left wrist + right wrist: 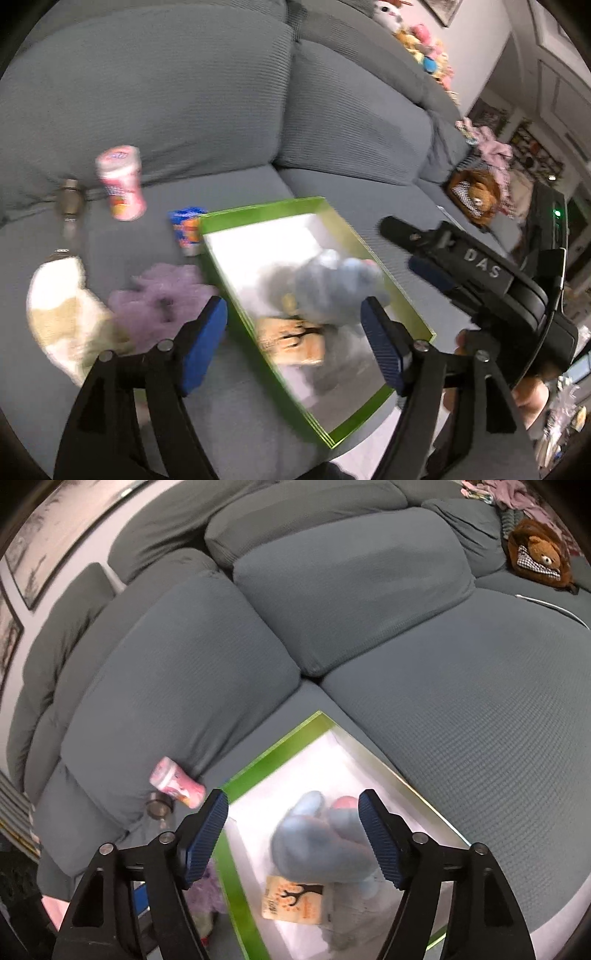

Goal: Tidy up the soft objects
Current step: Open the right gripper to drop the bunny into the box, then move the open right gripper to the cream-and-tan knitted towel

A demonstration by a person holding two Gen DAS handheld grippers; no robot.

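Two grippers, left gripper [293,332] and right gripper [291,834], jaws wide and empty, above the green box [413,314]; inside it, a blurred blue plush toy [317,842], probably. "DAS" marks the right gripper.

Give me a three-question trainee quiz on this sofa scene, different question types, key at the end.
1. True or false: the blue plush toy lies inside the green box.
2. Which lies outside the box? A) tan tag B) purple fluffy item C) blue plush toy
3. Fill in: both the left gripper and the right gripper are ____ and hold nothing.

Key: 1 true; 2 B; 3 open.
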